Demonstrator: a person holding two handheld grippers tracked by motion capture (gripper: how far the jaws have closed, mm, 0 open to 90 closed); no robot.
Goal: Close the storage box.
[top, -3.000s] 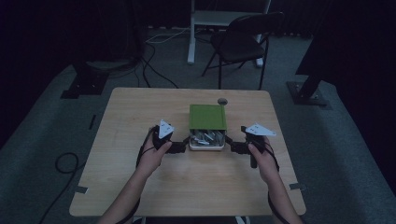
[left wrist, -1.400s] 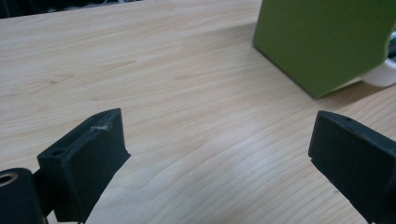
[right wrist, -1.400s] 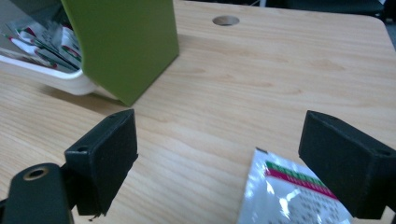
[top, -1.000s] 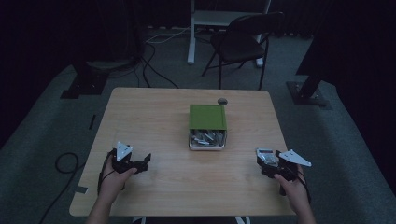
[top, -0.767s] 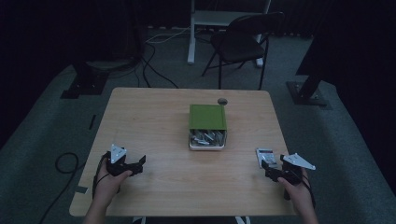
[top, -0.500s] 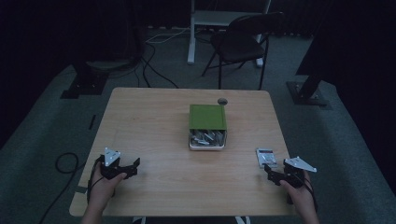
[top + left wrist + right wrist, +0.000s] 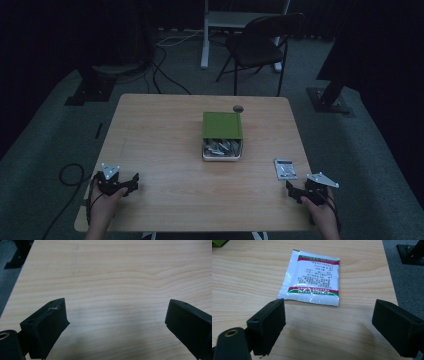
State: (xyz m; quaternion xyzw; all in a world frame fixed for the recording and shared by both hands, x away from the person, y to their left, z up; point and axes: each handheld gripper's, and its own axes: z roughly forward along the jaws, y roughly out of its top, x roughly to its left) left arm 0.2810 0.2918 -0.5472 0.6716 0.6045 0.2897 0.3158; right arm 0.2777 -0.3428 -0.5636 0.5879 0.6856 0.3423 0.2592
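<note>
High view: the left gripper (image 7: 131, 184) rested near the front left corner of the wooden table (image 7: 160, 145), held in the person's left hand (image 7: 104, 202). The right gripper (image 7: 291, 186) rested near the front right corner, held in the right hand (image 7: 320, 212). Both grippers sat well apart from the green box (image 7: 222, 135) at the table's centre. The box stood partly open at its near end, exposing a stack of packets (image 7: 221, 148). A small dark round object (image 7: 238, 108) lay just beyond the box's far edge. A folding chair (image 7: 260, 45) stood on the floor behind the table.

Right gripper view: the jaws stood wide apart and gripped nothing. A single white sachet (image 7: 312, 277) with red and green bands lay flat on the table just ahead of the jaws, near the right edge, touching neither jaw.

Left gripper view: the jaws stood wide apart over bare wood grain and gripped nothing.
</note>
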